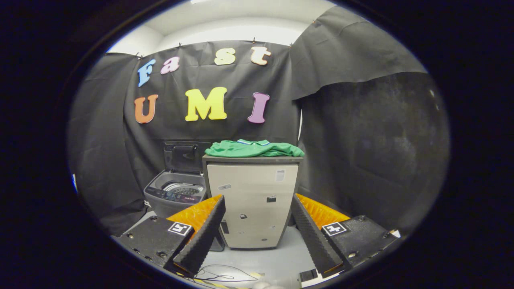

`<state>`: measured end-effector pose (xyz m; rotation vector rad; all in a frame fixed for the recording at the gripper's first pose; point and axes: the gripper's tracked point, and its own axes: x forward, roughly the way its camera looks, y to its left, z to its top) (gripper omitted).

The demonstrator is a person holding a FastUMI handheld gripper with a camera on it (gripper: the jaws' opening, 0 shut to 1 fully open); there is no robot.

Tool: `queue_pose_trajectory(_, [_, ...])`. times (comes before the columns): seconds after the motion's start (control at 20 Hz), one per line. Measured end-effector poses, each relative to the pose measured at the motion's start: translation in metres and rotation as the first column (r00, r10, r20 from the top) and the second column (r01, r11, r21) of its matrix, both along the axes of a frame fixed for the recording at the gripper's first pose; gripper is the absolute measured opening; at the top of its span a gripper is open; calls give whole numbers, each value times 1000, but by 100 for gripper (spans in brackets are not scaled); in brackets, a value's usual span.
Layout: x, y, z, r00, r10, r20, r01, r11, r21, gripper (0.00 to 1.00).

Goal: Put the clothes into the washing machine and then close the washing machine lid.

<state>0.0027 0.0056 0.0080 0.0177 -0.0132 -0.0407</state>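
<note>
Gripper [257, 224] spread wide and empty, facing a small cabinet [253, 200].
Green clothes [253, 149] lie folded atop the cabinet; the washing machine [174, 192], lid [184, 156] raised, stands just beside it. Approach high, pinching the folded stack squarely.

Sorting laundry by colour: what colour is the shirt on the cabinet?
Green shirt, in the gripper view.

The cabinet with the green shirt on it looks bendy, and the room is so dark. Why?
Gripper view: the fisheye lens curves the cabinet and the washing machine beside it; black cloth darkens the room, light comes from above, so the green shirt shows sharp and bright; the open tongs look huge because they are nearest.
</note>
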Motion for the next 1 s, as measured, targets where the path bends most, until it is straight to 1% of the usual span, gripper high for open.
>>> queue_pose_trajectory(0.25, [7, 2, 24, 1000, -24, 4, 24, 999, 22, 100])
queue_pose_trajectory(0.45, [24, -6, 68, 998, -61, 24, 60, 997, 40, 100])
queue_pose_trajectory(0.6, [53, -12, 102, 997, -78, 18, 76, 995, 61, 100])
queue_pose_trajectory(0.7, [75, -17, 126, 996, -84, 28, 83, 995, 52, 100])
queue_pose_trajectory(0.9, [131, -17, 175, 997, -53, 52, 52, 999, 14, 100])
queue_pose_trajectory(1.0, [162, -17, 194, 998, -37, 56, 36, 999, 20, 100])
